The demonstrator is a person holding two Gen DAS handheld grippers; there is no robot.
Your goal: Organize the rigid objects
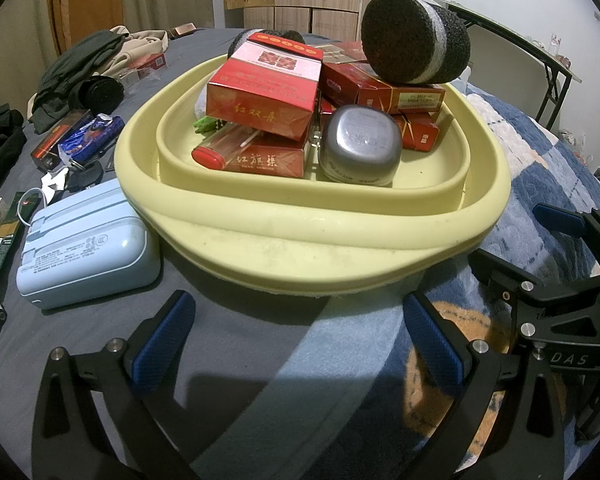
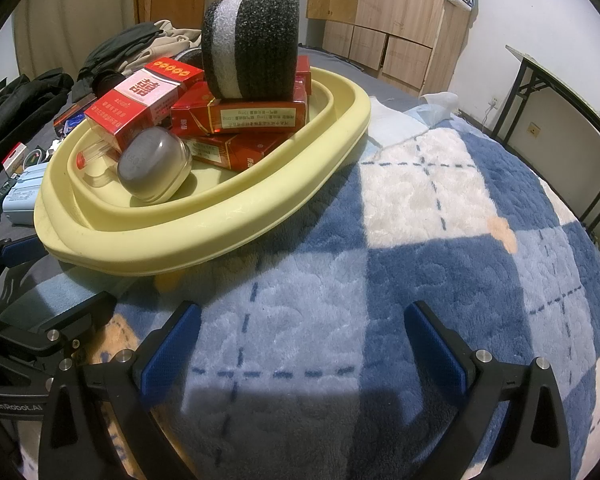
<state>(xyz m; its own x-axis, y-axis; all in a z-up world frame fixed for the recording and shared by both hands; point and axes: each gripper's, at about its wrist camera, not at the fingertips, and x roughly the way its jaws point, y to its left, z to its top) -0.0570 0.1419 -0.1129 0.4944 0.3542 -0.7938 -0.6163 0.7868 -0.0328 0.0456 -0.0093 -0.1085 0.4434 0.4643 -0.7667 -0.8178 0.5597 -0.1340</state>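
left tongs (image 1: 296, 344): spread wide, nothing between the blue pads, low over the grey sheet just short of the basin's near rim
right tongs (image 2: 300, 344): also spread wide and empty, over the checked blanket (image 2: 420, 240), basin off to their front-left
basin (image 1: 300, 236): pale yellow, on the bed, half on grey sheet and half on blanket
in basin: red boxes (image 1: 260, 92) piled loose, metal tin (image 1: 360, 148) tilted against them, foam roll (image 1: 416, 40) lying on its side on top of the pile, clear tube with red cap (image 1: 220, 150) under the front box
loose items: blue power bank (image 1: 88, 244) touching the basin's left wall; further left a dark red box (image 1: 56, 140), blue wrapper (image 1: 92, 136), green box (image 1: 0, 248); clothes (image 1: 84, 64) behind them
key relation: power bank lies front-left of the left tongs, near; long axis runs roughly left-right across the view, so the tongs would straddle its short side if turned a little
nearer arm: left, clearly; right tongs see the power bank only at the far left edge, behind the basin
stage, my guess: most things are already in the basin, the left-side clutter remains
next, my guess: left tongs swing left to the power bank, lift it over the rim
risk: pile is tall and the foam roll sits unsteady; another item could knock it off
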